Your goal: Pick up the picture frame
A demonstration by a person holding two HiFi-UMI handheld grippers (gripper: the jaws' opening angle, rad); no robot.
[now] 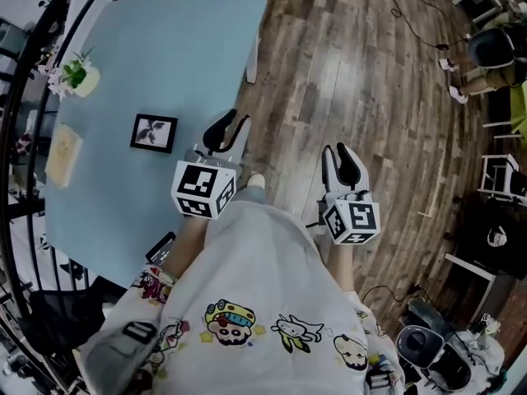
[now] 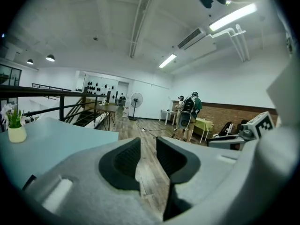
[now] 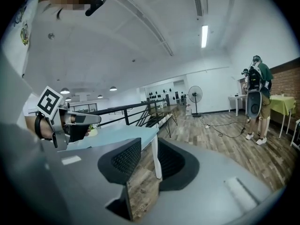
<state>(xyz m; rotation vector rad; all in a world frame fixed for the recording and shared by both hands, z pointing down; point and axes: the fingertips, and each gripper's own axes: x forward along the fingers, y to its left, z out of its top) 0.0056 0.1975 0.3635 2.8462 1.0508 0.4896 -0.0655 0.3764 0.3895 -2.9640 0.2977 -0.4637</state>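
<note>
I see a pale blue table (image 1: 185, 44). A black frame (image 1: 154, 132) lies flat on it. Left of the frame are a potted plant (image 1: 80, 77) and a tan board (image 1: 63, 155).

Wood-plank floor (image 1: 346, 72), pale-blue table (image 1: 165, 39)

Pale blue table (image 1: 181, 48). Black frame (image 1: 154, 132), white picture with dark motif, near its left edge. Cream pot (image 1: 86, 81), green plant (image 1: 74, 72). Brown plank floor (image 1: 354, 72). Left gripper (image 1: 230, 124), right gripper (image 1: 341, 151): black pads (image 1: 216, 132), black-and-white cubes (image 1: 203, 189).
</note>
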